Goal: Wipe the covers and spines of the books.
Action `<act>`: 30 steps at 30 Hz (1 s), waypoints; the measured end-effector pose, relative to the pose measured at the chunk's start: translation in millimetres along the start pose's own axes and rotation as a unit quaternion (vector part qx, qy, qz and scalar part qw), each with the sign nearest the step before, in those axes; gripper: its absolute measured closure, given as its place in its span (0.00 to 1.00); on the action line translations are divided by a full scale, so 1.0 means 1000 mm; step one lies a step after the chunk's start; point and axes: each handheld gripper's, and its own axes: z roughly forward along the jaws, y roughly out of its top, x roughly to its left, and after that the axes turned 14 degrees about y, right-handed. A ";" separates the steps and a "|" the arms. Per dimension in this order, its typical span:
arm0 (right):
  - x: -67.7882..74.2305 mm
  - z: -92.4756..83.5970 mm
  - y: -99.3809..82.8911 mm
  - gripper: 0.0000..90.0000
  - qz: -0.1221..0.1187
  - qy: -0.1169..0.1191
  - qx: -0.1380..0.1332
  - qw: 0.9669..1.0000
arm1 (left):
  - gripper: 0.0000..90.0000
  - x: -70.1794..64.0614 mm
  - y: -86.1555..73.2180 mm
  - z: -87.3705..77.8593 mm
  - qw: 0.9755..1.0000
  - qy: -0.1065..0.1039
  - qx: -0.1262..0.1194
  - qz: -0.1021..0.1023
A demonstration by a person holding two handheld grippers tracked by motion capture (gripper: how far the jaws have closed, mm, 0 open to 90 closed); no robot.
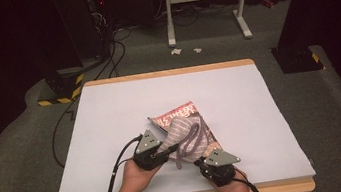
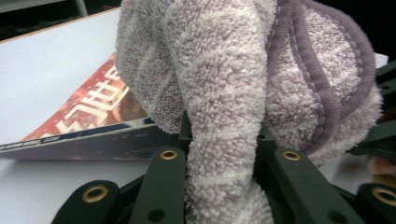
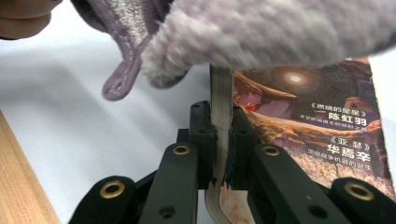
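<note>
Two hand-held grippers work a fuzzy lilac striped towel and a red-covered paperback magazine lying just below the middle of a white-topped table with a pale wooden rim. Seen from the high view, the towel is draped over the magazine's near half, a purple-trimmed loop trailing toward 6 o'clock. The left gripper comes in from 7 o'clock, its forearm angled up and inward; the right gripper sits at 5 o'clock of the towel, close to the table's near edge, hand beneath it.

From the left gripper view comes what the overhead cannot give: the jaws are closed tight on a fold of the towel, which rises as a thick roll between them, the magazine's spine lying flat toward 9 o'clock. The right gripper view shows its jaws clamped on the edge of the magazine, pages pinched upright between the pads, the dark illustrated cover spreading toward 3 o'clock and the towel hanging overhead at 12 o'clock.
</note>
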 end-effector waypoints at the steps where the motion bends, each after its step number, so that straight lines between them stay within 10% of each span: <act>1: 0.000 0.000 0.000 0.94 0.000 0.000 0.000 1.000 | 0.82 0.002 -0.001 0.001 1.000 0.003 0.001 -0.003; 13: 0.001 0.002 0.000 0.94 -0.003 0.000 0.004 1.000 | 0.83 0.032 -0.014 0.013 0.998 0.040 0.018 -0.036; 30: 0.002 0.004 0.000 0.94 -0.006 -0.001 0.007 1.000 | 0.84 0.037 -0.016 0.016 0.997 0.072 0.023 -0.024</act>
